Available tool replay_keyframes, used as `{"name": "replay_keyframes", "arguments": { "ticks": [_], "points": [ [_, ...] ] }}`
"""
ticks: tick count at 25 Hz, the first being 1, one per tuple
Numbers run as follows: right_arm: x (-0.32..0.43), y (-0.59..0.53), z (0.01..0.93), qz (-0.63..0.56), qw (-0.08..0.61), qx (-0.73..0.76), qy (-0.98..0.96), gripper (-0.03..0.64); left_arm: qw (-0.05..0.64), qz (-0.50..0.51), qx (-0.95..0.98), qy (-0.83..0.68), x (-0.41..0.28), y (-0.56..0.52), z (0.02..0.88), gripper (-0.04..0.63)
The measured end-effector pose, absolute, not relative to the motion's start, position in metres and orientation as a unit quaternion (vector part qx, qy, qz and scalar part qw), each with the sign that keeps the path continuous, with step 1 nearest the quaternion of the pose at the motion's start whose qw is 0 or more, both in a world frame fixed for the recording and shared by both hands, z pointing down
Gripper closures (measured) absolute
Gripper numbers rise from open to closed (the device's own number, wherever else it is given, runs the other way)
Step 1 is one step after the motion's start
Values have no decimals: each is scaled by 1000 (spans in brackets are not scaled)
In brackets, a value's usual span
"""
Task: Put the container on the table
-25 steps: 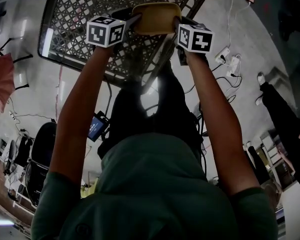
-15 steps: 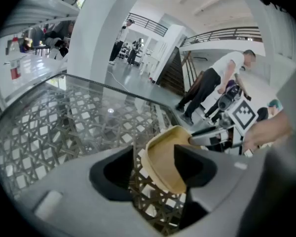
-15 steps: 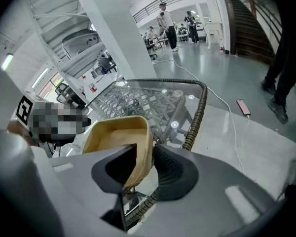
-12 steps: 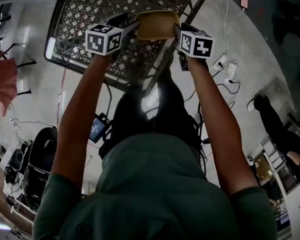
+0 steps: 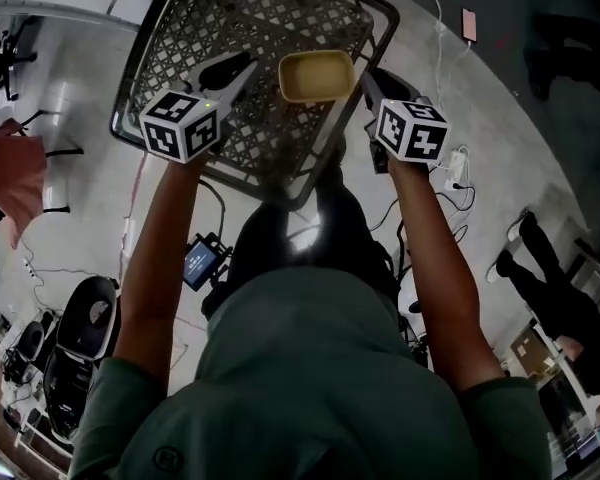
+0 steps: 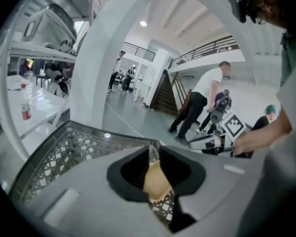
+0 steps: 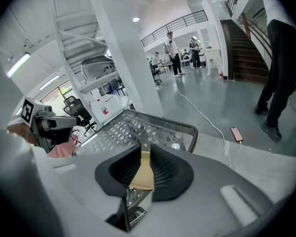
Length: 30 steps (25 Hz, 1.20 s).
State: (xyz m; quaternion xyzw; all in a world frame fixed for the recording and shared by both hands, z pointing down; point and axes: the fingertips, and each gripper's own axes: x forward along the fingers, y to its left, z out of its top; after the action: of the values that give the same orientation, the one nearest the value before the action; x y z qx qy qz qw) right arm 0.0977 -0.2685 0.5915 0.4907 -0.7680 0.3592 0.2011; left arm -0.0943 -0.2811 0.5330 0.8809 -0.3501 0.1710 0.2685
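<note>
— One claw is doing all the work, see? The right claw (image 5: 367, 78) is clenched on the right rim of the yellow container (image 5: 317, 76), and that's all that holds it up over the mesh cart (image 5: 210, 28).
— And the left claw (image 5: 242, 66)?
— Just beside the container, not touching it. Its jaws are a slit apart with nothing pinched; you only see yellow through the gap.
— So it's a one-sided hold on a thin wall. I'd guess it wants to droop.
— Likely. I'd keep it level and move slowly, or get the left one onto the opposite rim before travelling. Then lower until the base sits flat, and only then let go.
— Where's it going?
— To the white counter (image 6: 47, 105) off to the left past the cart, I reckon. There's a bottle (image 6: 24, 110) on it, so aim for a bare part, well in from the edge.
— Anything in the way?
— The cart's rim comes first: lift clear of it, don't drag across. There are cables (image 5: 450, 163) on the floor near the feet, and another person (image 6: 202, 100) stands beyond, well apart.
</note>
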Motion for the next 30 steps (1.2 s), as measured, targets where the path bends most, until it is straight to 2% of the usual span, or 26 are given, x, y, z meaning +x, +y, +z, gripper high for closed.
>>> {"name": "replay_keyframes", "arguments": {
  "ticks": [3, 15, 22, 30],
  "points": [
    [90, -256, 543, 327, 175, 489, -790, 612, 244, 137, 892, -354, -103, -266, 485, 594],
    [60, -179, 386, 173, 55, 465, -866, 613, 90, 47, 929, -356, -130, -174, 340, 594],
    [75, -93, 301, 69, -32, 444, -893, 614, -23, 18, 932, -361, -115, -83, 263, 594],
    [70, -35, 214, 3, -57, 431, -901, 614, -91, -8, 932, -351, -120, -26, 191, 594]
  ]
}}
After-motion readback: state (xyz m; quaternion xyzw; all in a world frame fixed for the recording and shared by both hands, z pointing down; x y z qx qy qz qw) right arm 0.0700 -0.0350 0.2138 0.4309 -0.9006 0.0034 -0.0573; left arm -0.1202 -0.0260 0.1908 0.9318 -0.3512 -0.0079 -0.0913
